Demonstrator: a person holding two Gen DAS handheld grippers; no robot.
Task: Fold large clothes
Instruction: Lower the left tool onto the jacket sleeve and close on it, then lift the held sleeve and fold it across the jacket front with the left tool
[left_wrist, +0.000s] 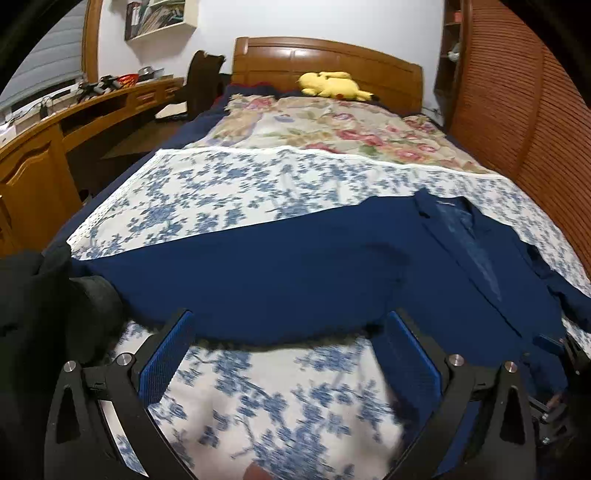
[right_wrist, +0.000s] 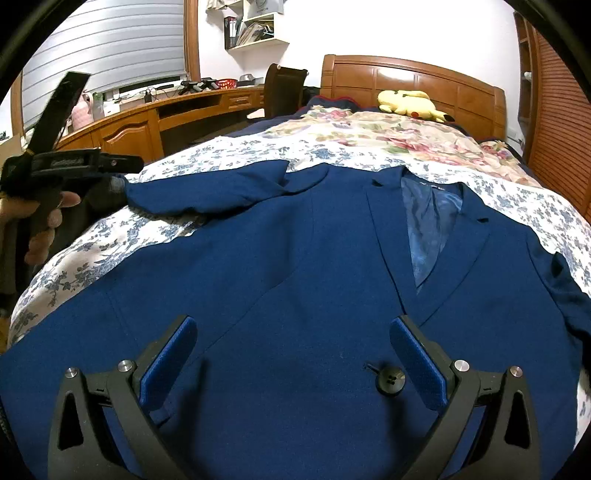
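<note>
We see a navy jacket (right_wrist: 295, 266) lying face up on the bed (left_wrist: 229, 184), spread over a blue-flowered sheet (left_wrist: 207, 192). Beyond the jacket, toward the headboard (right_wrist: 406, 77), lie a rose-patterned quilt (right_wrist: 369, 133) and a yellow plush toy (right_wrist: 410, 103). A wooden desk (right_wrist: 140, 125) and a chair (right_wrist: 284, 88) stand off the jacket's sleeve side. The jacket's collar points toward the headboard, its length running down the bed; one sleeve (right_wrist: 207, 192) stretches sideways toward the desk.

Our right gripper (right_wrist: 293, 356) hovers over the jacket front near a dark button (right_wrist: 389, 380), jaws spread and empty. Our left gripper (left_wrist: 290, 356) sits at the sleeve's near edge, jaws spread, nothing between them.
</note>
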